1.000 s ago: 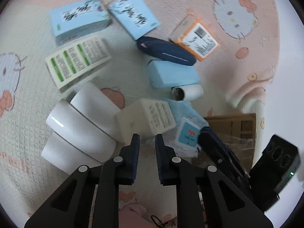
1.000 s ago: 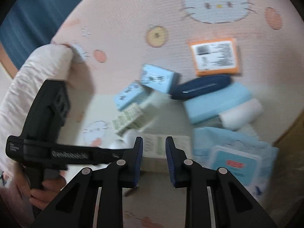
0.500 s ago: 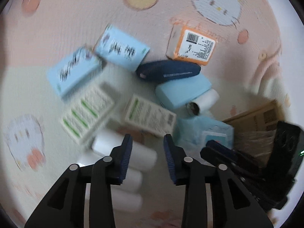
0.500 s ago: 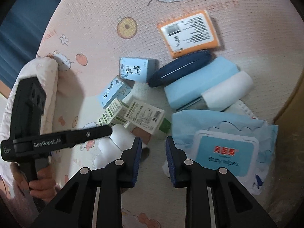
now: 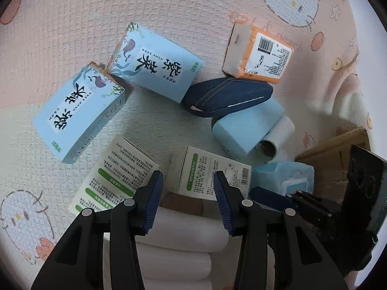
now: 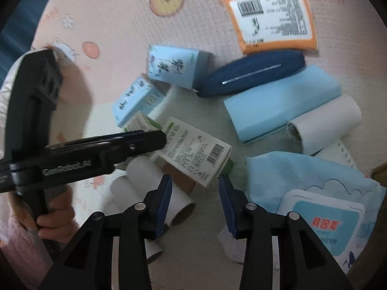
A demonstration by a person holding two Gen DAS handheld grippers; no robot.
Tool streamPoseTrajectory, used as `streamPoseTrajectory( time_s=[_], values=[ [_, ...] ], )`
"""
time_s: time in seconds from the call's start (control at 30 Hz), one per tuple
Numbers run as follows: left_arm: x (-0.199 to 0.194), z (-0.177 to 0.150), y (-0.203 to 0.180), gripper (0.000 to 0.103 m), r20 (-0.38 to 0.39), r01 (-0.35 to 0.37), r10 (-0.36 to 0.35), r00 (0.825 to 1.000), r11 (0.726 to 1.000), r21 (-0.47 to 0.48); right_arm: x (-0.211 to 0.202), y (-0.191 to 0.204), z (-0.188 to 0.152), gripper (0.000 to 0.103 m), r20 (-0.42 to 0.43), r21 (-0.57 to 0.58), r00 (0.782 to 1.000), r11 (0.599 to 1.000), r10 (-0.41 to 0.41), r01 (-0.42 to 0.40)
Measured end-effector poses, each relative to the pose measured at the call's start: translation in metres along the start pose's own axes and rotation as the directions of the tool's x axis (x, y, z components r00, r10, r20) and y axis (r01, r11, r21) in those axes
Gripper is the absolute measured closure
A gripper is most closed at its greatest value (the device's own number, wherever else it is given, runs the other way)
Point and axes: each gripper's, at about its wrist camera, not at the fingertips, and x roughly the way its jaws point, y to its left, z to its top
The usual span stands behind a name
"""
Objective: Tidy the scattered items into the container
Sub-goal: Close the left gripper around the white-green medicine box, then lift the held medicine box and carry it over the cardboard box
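The left gripper [image 5: 187, 183] is hovering with jaws just opening, empty, over the white green-printed cardboard box [image 5: 210, 175]; white paper rolls [image 5: 183, 239] are lying beneath. The right gripper [image 6: 195, 188] is likewise opening, empty, above that box [image 6: 193, 152]; the cardboard container [image 5: 338, 145] is sitting right of the pile.

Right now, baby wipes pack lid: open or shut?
Shut. The white flip lid lies flat on the blue baby wipes pack; no wipe is sticking out.
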Motion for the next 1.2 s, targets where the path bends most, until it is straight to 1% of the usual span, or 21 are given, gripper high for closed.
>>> streamPoseTrajectory(
  time_s=[0.07, 0.13, 0.17, 0.2, 0.27, 0.33, 0.4, 0.47, 0.53, 0.63, 0.73, 0.9, 1.07, 1.2],
  values=[
    [0.005, 0.001, 0.003, 0.056, -0.011, 0.035, -0.036, 0.999, 0.999, -0.013, 0.008, -0.005, 0.002, 0.065, -0.008, 0.020, 1.000, 1.000, 0.018, -0.017],
    [0.012, 0.001, 0.006, 0.056, -0.027, 0.052, -0.053, 0.998, 0.998, -0.023, 0.013, -0.008, 0.004, 0.065, -0.004, 0.035, 1.000, 0.999, 0.027, -0.027],
    [0.015, 0.001, 0.005, 0.056, -0.033, 0.045, -0.045, 0.998, 0.999, -0.029, 0.015, -0.009, 0.005, 0.065, -0.005, 0.045, 0.999, 0.998, 0.033, -0.033],
    [0.015, 0.001, 0.003, 0.056, -0.022, 0.042, -0.042, 0.999, 0.999, -0.022, 0.016, -0.010, 0.006, 0.064, -0.005, 0.051, 0.999, 0.998, 0.035, -0.034],
    [0.016, 0.000, -0.001, 0.056, -0.022, 0.025, -0.024, 0.999, 1.000, 0.008, 0.018, -0.008, 0.007, 0.059, -0.003, 0.052, 1.000, 0.998, 0.030, -0.030],
    [0.015, -0.002, -0.004, 0.056, -0.017, 0.017, -0.016, 1.000, 0.999, 0.028, 0.020, -0.004, 0.007, 0.053, 0.001, 0.036, 1.000, 0.999, 0.015, -0.015],
    [0.014, -0.004, -0.004, 0.056, -0.020, 0.016, -0.016, 1.000, 0.999, 0.030, 0.024, 0.002, 0.007, 0.049, 0.005, 0.015, 1.000, 1.000, -0.005, 0.005],
    [0.014, -0.006, -0.003, 0.057, -0.022, 0.020, -0.020, 1.000, 0.999, 0.027, 0.026, 0.005, 0.006, 0.048, 0.016, 0.003, 1.000, 1.000, -0.025, 0.025],
    [0.012, -0.008, -0.002, 0.058, -0.016, 0.020, -0.020, 1.000, 0.999, 0.029, 0.028, 0.007, 0.007, 0.044, 0.021, -0.011, 0.999, 1.000, -0.024, 0.025],
    [0.011, -0.012, -0.002, 0.058, -0.021, 0.021, -0.021, 1.000, 0.999, 0.031, 0.033, 0.012, 0.007, 0.037, 0.019, -0.077, 0.999, 0.997, -0.031, 0.032],
    [0.010, -0.013, 0.001, 0.057, -0.019, 0.031, -0.031, 0.999, 0.999, 0.019, 0.035, 0.012, 0.007, 0.035, 0.022, -0.099, 1.000, 0.995, -0.022, 0.024],
    [0.011, -0.010, 0.010, 0.057, -0.023, 0.057, -0.058, 0.998, 0.998, -0.020, 0.029, 0.007, 0.005, 0.035, 0.053, -0.089, 0.998, 0.996, 0.030, -0.025],
    [0.013, -0.004, 0.010, 0.057, -0.033, 0.063, -0.064, 0.997, 0.998, -0.029, 0.029, 0.008, 0.008, 0.034, 0.058, -0.055, 0.998, 0.998, 0.033, -0.030],
    [0.015, -0.002, 0.011, 0.057, -0.041, 0.082, -0.085, 0.996, 0.995, -0.054, 0.030, 0.009, 0.009, 0.032, 0.075, -0.064, 0.997, 0.998, 0.022, -0.017]
  ],
)
